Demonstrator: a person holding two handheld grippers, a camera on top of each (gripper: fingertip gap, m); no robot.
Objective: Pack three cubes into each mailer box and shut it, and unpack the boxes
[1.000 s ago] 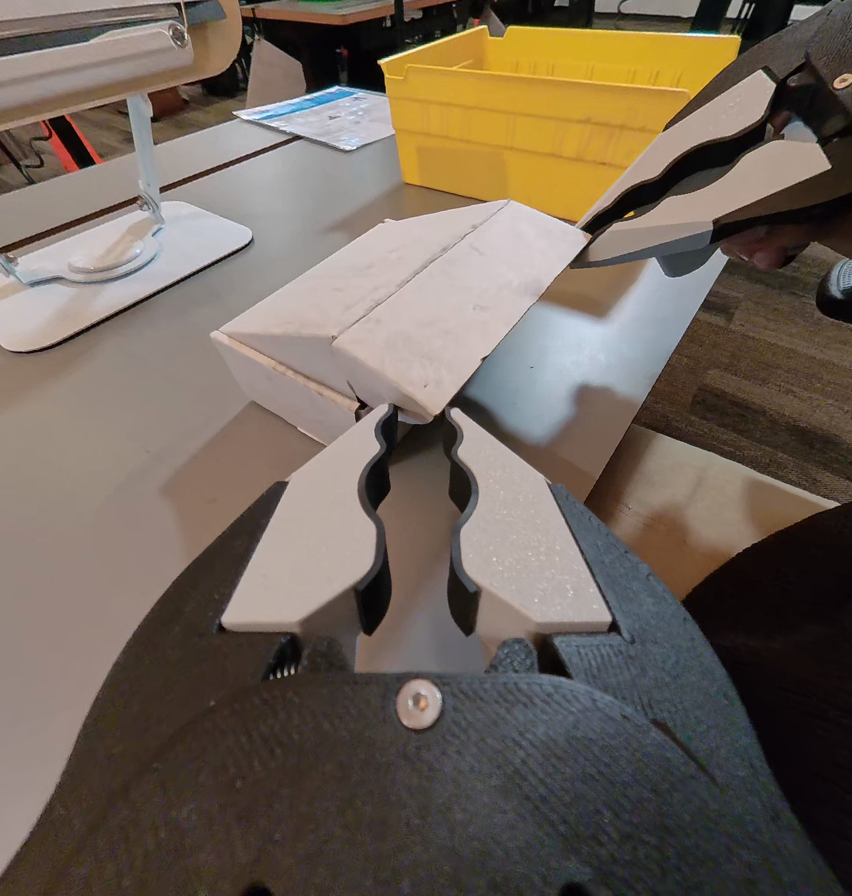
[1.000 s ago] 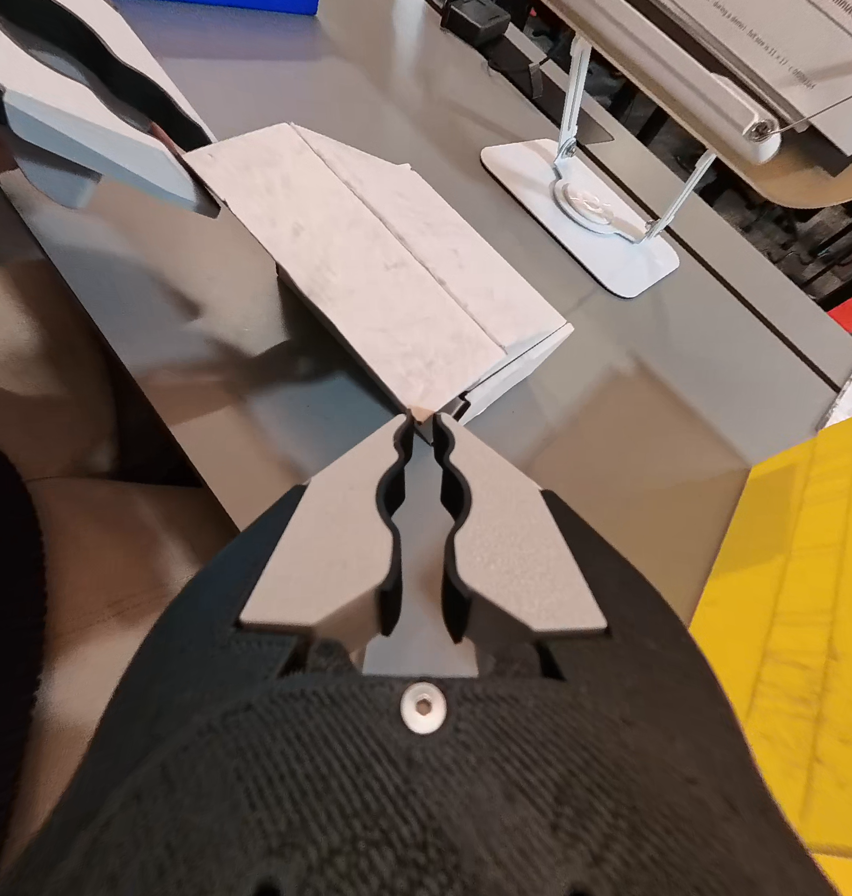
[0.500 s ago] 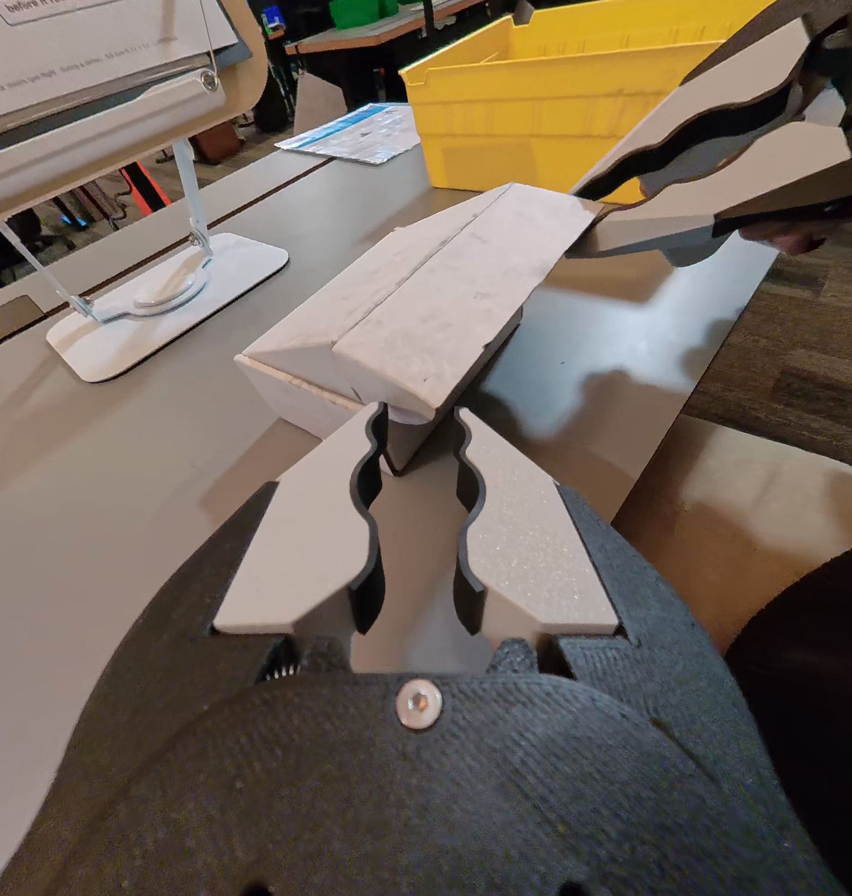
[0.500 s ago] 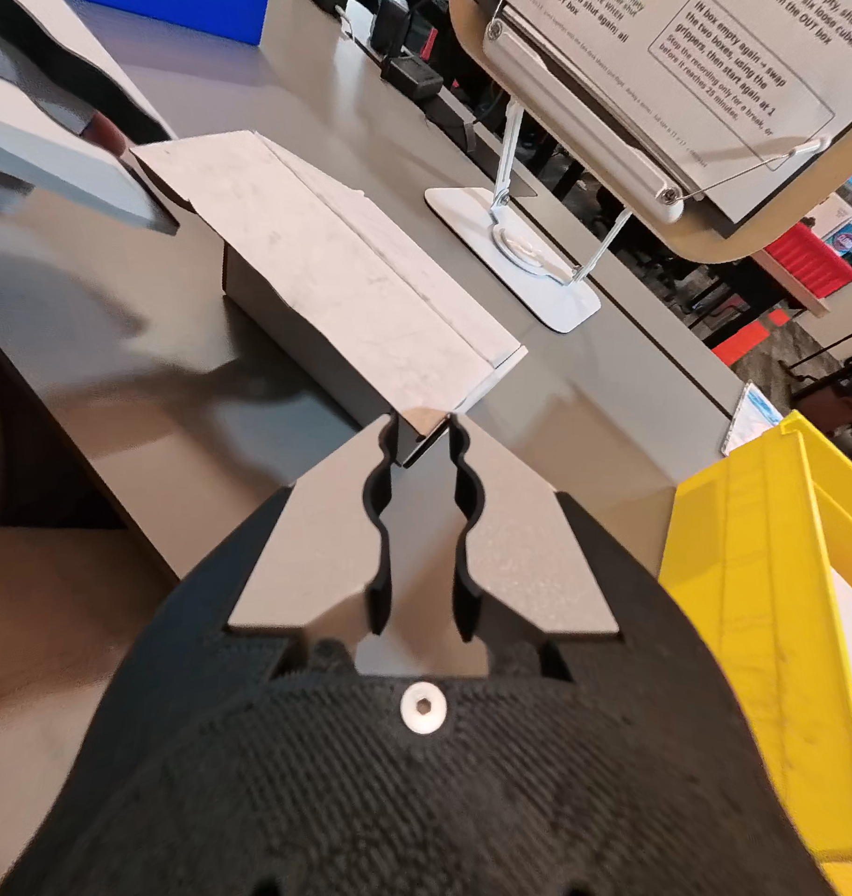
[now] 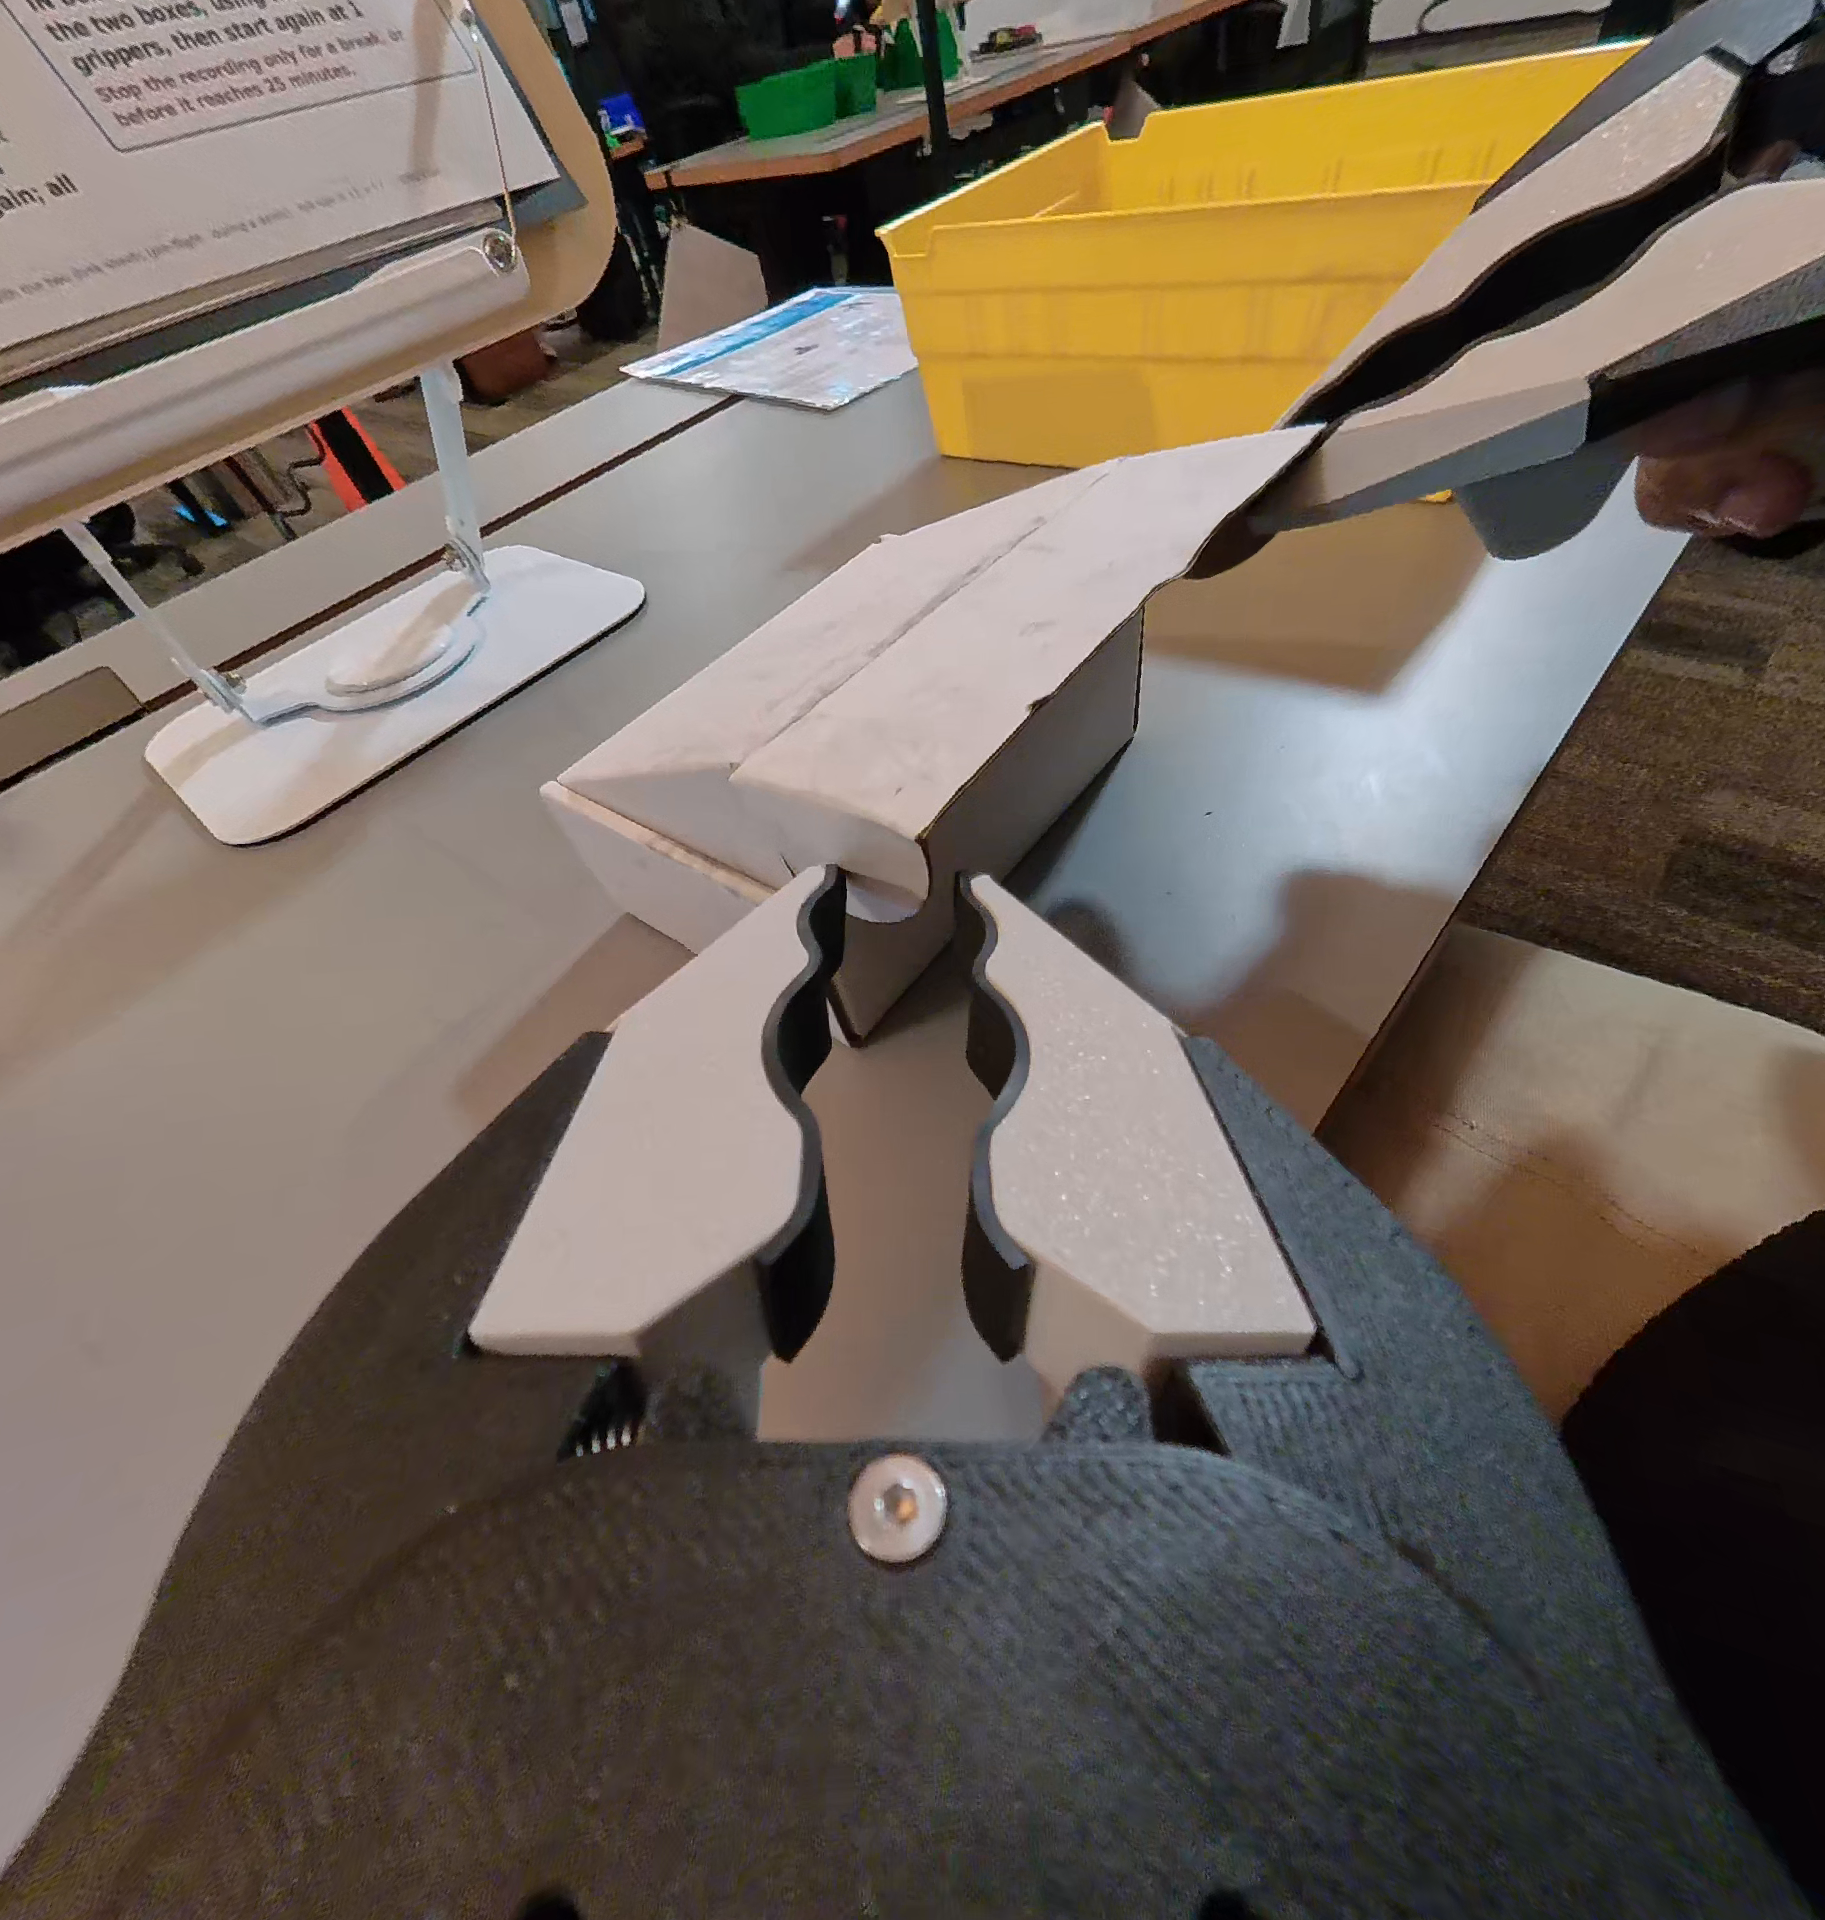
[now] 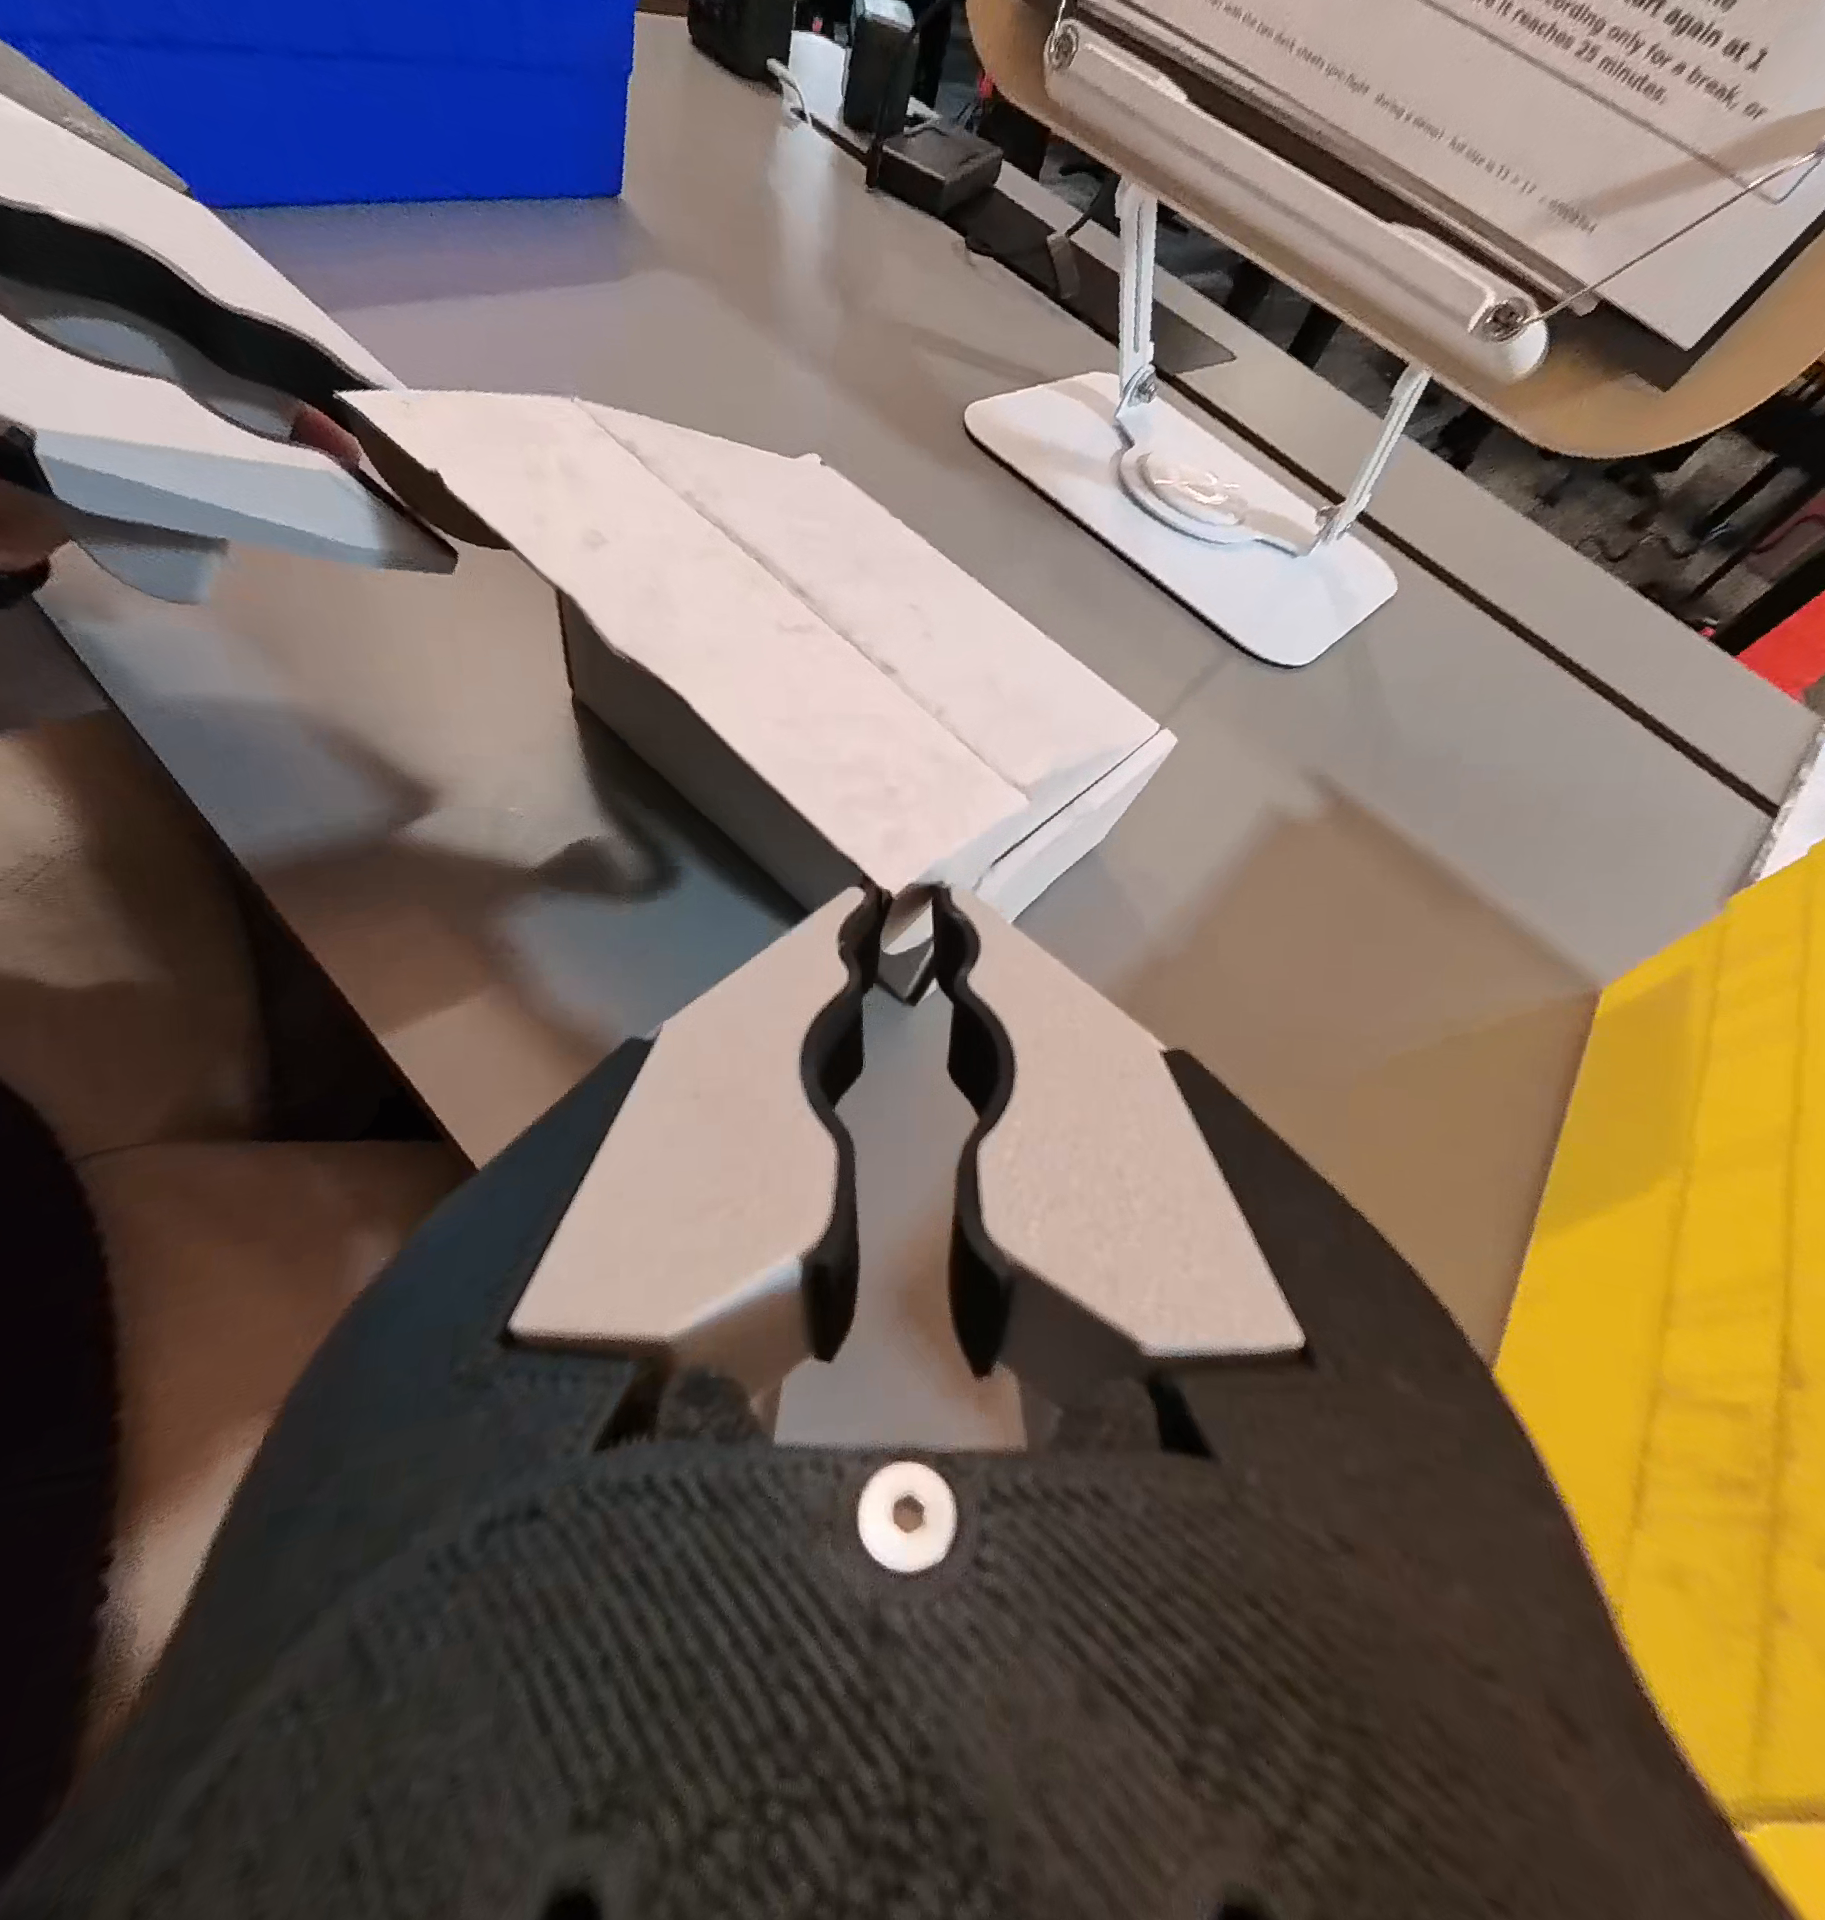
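You had the white mailer box [image 5: 887, 717] on the grey table [image 5: 264, 1039], its long axis spanning between your grippers: the left gripper [image 5: 895, 902] gaped around one lid-flap corner, the right gripper [image 6: 906, 910] pinched the opposite one.

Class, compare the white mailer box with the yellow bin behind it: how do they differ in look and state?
The mailer box is white cardboard; the yellow bin looks like plastic. The box has a lid, its front flap lifted, with the left gripper and right gripper at the flap's two corners; the bin is open-topped and untouched. The box is lower than the bin. Both rest on the grey table.
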